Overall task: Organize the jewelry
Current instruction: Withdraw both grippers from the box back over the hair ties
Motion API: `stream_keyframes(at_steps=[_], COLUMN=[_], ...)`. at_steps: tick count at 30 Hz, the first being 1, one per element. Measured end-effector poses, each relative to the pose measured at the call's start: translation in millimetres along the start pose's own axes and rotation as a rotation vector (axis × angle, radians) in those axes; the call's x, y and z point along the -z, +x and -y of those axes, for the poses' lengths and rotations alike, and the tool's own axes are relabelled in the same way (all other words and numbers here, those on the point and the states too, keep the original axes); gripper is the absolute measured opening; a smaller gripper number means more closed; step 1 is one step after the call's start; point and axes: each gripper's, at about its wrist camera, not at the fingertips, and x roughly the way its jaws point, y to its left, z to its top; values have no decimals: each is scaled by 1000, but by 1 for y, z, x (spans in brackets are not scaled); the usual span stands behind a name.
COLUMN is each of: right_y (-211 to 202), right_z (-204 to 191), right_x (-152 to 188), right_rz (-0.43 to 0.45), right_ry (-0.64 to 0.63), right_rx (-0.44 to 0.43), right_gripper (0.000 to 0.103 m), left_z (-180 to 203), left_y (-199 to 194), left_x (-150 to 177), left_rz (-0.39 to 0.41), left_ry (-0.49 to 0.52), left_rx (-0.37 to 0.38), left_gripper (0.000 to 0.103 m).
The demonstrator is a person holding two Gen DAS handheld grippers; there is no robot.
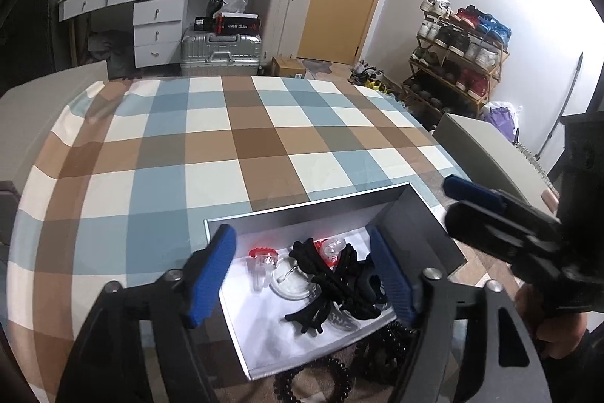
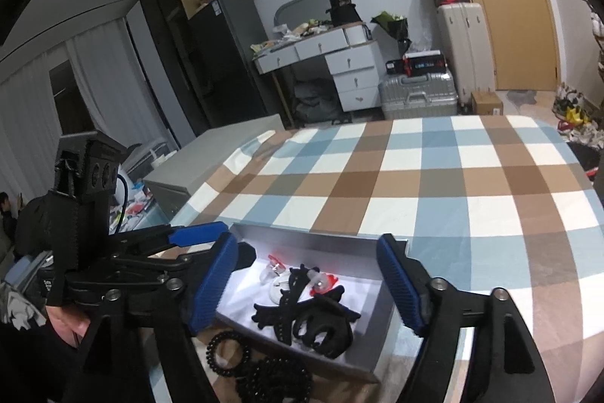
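A grey jewelry box (image 1: 302, 212) (image 2: 321, 244) with a white lining sits on the checked table near its front edge. Inside lie black hair clips (image 1: 332, 282) (image 2: 313, 320), red-and-clear pieces (image 1: 262, 257) (image 2: 275, 265) and a clear ring (image 1: 290, 284). Black spiral hair ties (image 1: 324, 376) (image 2: 245, 361) lie on the cloth in front of the box. My left gripper (image 1: 309, 278) is open and empty, straddling the box from above. My right gripper (image 2: 305, 282) is open and empty over the box; it also shows in the left wrist view (image 1: 475, 199).
The checked tablecloth (image 1: 226, 138) (image 2: 453, 184) covers the table beyond the box. Grey chair backs (image 1: 487, 153) (image 2: 211, 153) stand at the table's sides. Desk, suitcases and a shoe rack (image 1: 456, 55) stand beyond.
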Motion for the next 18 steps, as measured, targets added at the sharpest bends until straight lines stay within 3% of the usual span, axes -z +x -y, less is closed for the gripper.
stream_keyframes(at_steps=[9, 11, 16, 18], right_y=[-25, -31, -44, -50], right_z=[-16, -20, -27, -30], right_x=[0, 1, 3, 5], right_rz=[40, 54, 80, 87], right_ry=[-33, -39, -52, -50], right_rx=[24, 28, 35, 35], right_gripper=[87, 90, 96, 98], left_z=[3, 4, 5, 7], left_y=[-20, -25, -38, -40], left_x=[0, 1, 4, 7], left_rz=[59, 76, 124, 133], left_ry=[2, 4, 0, 9], left_rx=[-58, -72, -110, -126], left_gripper=[72, 80, 81, 87])
